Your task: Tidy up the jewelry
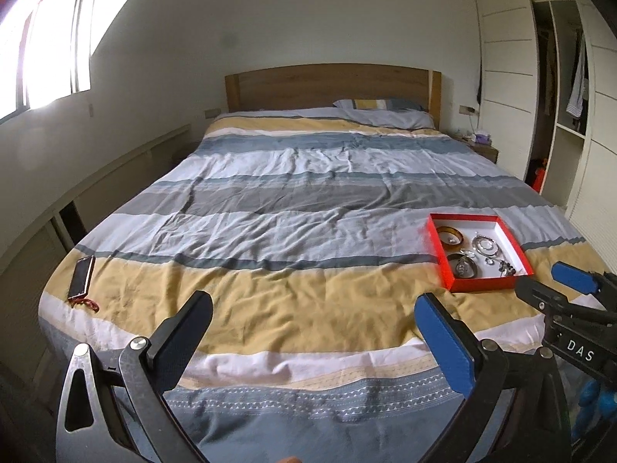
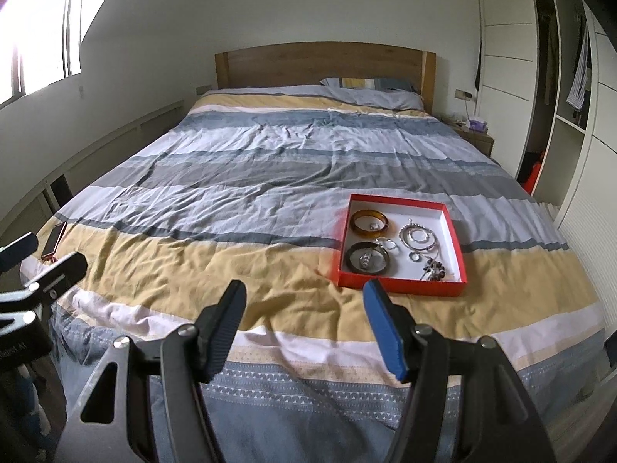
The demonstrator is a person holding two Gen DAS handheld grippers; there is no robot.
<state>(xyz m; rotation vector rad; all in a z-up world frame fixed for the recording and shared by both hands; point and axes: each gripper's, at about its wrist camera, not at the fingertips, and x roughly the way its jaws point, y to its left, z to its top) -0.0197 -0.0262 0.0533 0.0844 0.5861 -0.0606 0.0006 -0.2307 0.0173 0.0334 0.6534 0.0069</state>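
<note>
One red tray [image 2: 401,284] lies on your bed [image 2: 246,208], ahead of the right gripper [image 2: 302,328]. It holds two bangles [image 2: 369,223], a bead bracelet [image 2: 418,237] and small tangled pieces. One phone [image 1: 81,277] lies far left. Both the right gripper and the left gripper [image 1: 316,332] have their jaws wide apart and empty above the bed's near edge.

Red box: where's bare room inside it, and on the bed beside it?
Inside the red box, the far right corner is bare; bangles and chains crowd the rest. The bedspread lies bare from box to phone.
</note>
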